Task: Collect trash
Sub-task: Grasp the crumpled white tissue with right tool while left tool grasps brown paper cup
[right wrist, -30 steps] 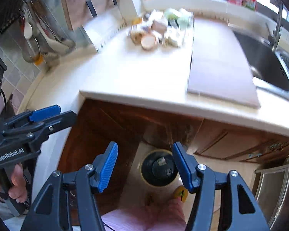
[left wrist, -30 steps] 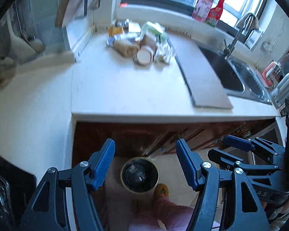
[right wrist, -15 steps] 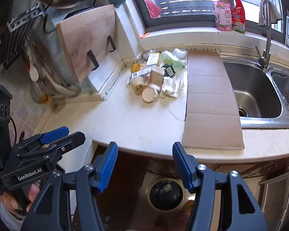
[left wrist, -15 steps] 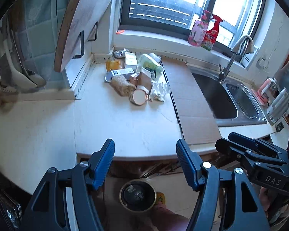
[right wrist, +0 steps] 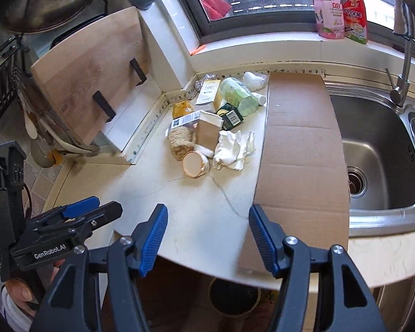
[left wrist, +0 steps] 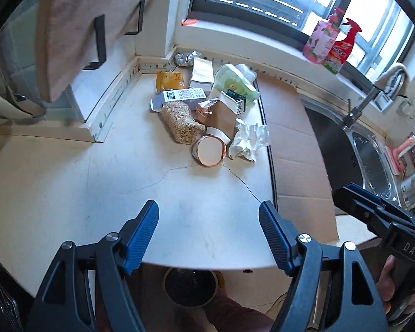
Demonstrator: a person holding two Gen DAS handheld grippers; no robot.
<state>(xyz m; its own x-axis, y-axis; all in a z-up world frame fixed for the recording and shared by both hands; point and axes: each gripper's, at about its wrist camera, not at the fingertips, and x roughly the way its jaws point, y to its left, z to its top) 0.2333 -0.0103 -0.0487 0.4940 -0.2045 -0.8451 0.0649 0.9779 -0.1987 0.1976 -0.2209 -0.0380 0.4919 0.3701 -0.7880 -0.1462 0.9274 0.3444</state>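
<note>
A heap of trash lies at the back of the counter: a round lid [left wrist: 209,151] [right wrist: 193,164], crumpled white tissue [left wrist: 247,139] [right wrist: 233,149], a straw-like bundle [left wrist: 180,121], a brown paper bag [left wrist: 221,116] [right wrist: 206,134], small boxes and a green pouch [left wrist: 232,81] [right wrist: 238,94]. A round bin [left wrist: 190,286] [right wrist: 233,294] stands on the floor below the counter edge. My left gripper [left wrist: 209,236] and right gripper [right wrist: 207,238] are both open and empty, above the counter's front edge, well short of the heap.
A flat cardboard sheet [left wrist: 296,149] [right wrist: 298,149] lies right of the heap, beside the steel sink [right wrist: 379,160] and tap. Bottles [left wrist: 332,41] stand on the windowsill. A wooden cutting board [right wrist: 91,83] leans at the left.
Both grippers have risen from below the counter edge and moved forward over the counter. The trash heap is closer and the bin has dropped to the bottom of both views.
</note>
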